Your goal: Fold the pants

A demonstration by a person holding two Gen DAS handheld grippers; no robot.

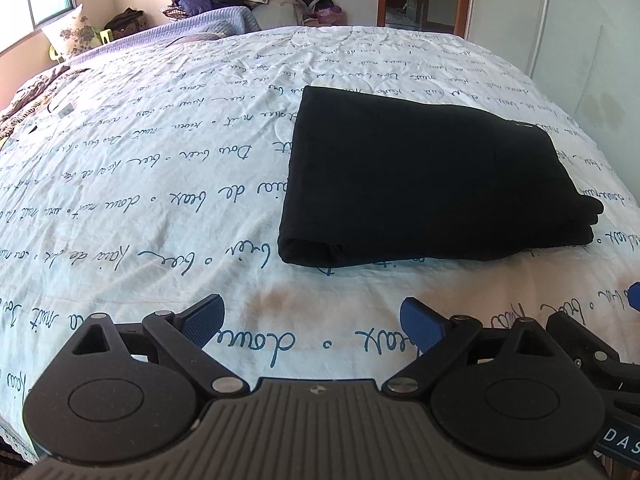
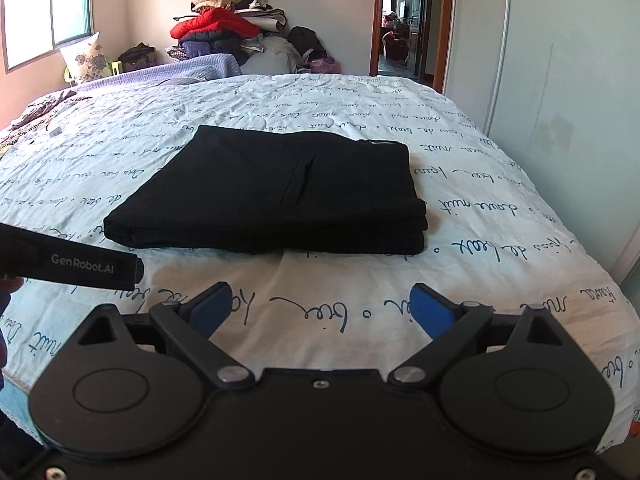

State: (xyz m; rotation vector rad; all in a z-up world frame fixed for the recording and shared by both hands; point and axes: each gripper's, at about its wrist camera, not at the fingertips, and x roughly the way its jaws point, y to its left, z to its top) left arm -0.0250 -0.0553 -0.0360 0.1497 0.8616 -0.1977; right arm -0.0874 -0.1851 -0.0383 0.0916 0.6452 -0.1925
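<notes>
Black cloth, matte and fairly thick by the look of it, makes up the pants [image 2: 276, 192], which lie folded into a compact, layered rectangle on the bed [image 2: 360, 304], set toward its near edge and a little toward the right-hand side facing the wardrobe doors [image 2: 560, 80]. Several stacked layers show along the bundle's near edge, with a rounded fold at its near left corner, and a slit pocket shows on the top face. Judging from that tidy stack, the folding looks finished or very nearly so. The left tongs [image 1: 312, 320] hang just off the bed's near edge with their blue pads spread wide apart and nothing between them; the right tongs [image 2: 320, 308] sit likewise, pads well separated and empty, short of the bundle and not touching it. As a judgement, the fabric should be soft and limp, moderately heavy for clothing, not slippery and in no way fragile, but the layers will slide or sag apart if lifted from one point. Any further hold would best be taken at the two near corners, pinching through all the layers at once, or by pressing flat on top to smooth it. A pile of clothes [image 2: 224, 28] stands beyond the bed's far edge, well apart from the work.
</notes>
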